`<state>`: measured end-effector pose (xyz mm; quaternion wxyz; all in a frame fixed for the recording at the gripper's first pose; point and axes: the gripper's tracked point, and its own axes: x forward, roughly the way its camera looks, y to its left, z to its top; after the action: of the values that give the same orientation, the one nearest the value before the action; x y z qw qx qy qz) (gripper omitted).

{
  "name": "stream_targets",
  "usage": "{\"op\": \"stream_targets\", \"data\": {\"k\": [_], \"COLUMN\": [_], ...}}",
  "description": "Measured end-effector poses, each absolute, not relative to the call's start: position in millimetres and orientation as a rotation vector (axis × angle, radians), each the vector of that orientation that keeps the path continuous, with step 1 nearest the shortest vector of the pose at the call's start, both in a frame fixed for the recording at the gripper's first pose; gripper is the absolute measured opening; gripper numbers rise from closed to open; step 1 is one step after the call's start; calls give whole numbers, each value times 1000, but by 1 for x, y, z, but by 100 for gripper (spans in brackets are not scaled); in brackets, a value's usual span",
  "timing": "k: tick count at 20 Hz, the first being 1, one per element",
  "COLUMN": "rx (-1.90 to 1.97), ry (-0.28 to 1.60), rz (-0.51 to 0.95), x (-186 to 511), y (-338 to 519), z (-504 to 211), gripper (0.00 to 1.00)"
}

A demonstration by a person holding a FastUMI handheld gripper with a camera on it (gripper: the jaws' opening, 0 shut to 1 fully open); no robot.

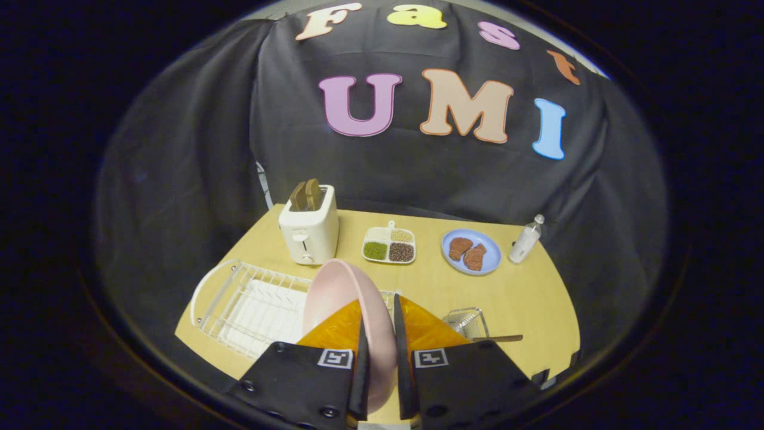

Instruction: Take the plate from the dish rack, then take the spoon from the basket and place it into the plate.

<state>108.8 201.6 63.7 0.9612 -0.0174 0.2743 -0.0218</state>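
Pink plate point(349, 298) is up on edge, rim caught between the fingers point(362, 352) of the gripper point(379, 334), both pressing on it, so the fingers are clamped on the plate. It sits just over the right end of the white wire dish rack point(239, 298), looks lifted clear but can't tell if the bottom edge touches the wires.

Handling, my guess: stiff, smooth, prob. melamine or ceramic, light to mid weight. Glossy rim = slippery in a thin pinch; held at one rim point it can swing or slide out if tilted fast. Could chip or crack if dropped on the counter point(525, 298). Best hold is where it is now, deep over the rim so both fingers bite past the lip, not on the lip itself.

Orientation: plate stands near upright, concave face toward the rack side, edge pointing away from the gripper toward the toaster point(309, 230). Needs rotating flat, face up, before setting down.

Spoon point(498, 338): lies right of the rack, handle sticking out right of the small wire basket point(468, 322), long axis roughly across, parallel to the counter's near edge. Bowl end hidden in the basket. Thin, stiff, prob. light; take it mid-handle, fingers across the axis.
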Motion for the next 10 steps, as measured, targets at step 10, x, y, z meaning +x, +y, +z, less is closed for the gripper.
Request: {"op": "stream_targets", "data": {"k": [10], "rx": [102], "ry": [454], "rz": [-102], "x": [38], "y": [73], "z": [86], "gripper": [23]}}
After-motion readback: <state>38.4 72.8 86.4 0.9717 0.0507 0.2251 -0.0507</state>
